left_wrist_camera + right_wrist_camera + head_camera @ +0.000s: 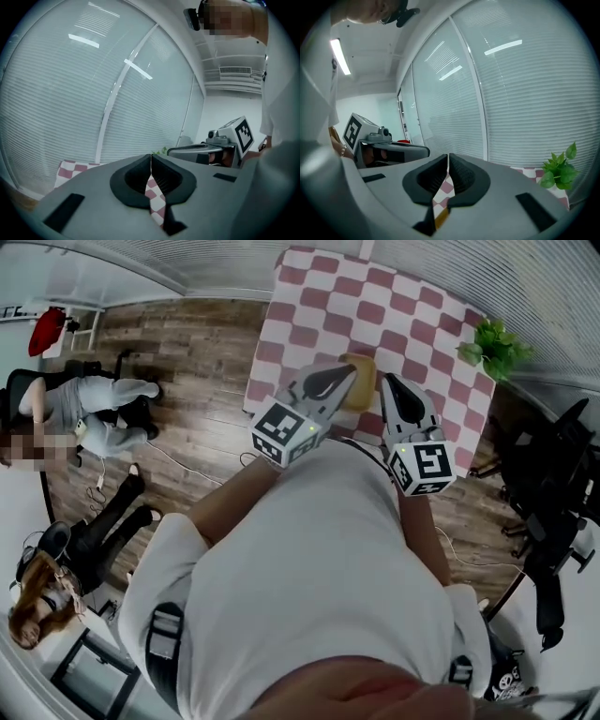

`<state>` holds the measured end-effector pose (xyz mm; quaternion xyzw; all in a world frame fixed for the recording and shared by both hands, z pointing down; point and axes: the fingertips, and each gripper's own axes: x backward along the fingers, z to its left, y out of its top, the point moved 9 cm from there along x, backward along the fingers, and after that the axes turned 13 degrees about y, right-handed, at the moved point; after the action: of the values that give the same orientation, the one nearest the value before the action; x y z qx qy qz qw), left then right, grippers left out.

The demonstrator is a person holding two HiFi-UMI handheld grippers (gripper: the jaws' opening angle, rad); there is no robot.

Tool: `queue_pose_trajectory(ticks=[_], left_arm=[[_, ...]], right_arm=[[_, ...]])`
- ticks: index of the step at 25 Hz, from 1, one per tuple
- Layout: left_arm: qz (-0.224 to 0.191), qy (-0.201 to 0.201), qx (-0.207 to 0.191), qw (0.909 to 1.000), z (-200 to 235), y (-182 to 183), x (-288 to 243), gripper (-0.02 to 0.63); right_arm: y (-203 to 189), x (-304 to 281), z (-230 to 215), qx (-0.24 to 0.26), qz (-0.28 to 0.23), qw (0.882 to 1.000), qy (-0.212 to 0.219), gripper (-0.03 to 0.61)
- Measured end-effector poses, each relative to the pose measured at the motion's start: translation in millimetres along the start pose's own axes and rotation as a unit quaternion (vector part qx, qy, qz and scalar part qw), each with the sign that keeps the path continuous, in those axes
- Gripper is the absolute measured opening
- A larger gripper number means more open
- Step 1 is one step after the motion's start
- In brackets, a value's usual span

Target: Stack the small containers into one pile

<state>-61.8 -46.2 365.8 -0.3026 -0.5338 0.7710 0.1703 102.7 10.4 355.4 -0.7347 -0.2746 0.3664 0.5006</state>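
A tan, rounded container [362, 396] lies on the pink-and-white checked table [319, 296]; it is partly hidden between my two grippers, and I cannot tell whether it is one piece or a stack. My left gripper [347, 374] is held above the table's near edge with its jaws shut and empty. Beside it, the right gripper [389, 382] is also shut and empty. In the left gripper view the left gripper [151, 165] points at the window blinds, with checked cloth showing below. In the right gripper view a tan sliver shows under the right gripper [447, 165].
A small green plant [495, 345] stands at the table's right corner and shows in the right gripper view as the plant [559, 169]. Two people [89, 404] sit at the left on the wooden floor area. Black office chairs [553, 484] stand at the right. Window blinds lie beyond the table.
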Motion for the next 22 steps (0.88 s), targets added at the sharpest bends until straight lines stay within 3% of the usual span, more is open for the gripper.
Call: queue_pose_trajectory(ticks=[8,22], left_arm=[[-0.040,-0.023,-0.021,0.9987,-20,37,12,0.036],[-0.049,-0.029,-0.022,0.9982,-28,48,10,0.037]], right_arm=[[39,14,19,0.011,-0.040,0.999,0.009,0.032],[45,21,19,0.011,-0.046,0.999,0.002,0.032]])
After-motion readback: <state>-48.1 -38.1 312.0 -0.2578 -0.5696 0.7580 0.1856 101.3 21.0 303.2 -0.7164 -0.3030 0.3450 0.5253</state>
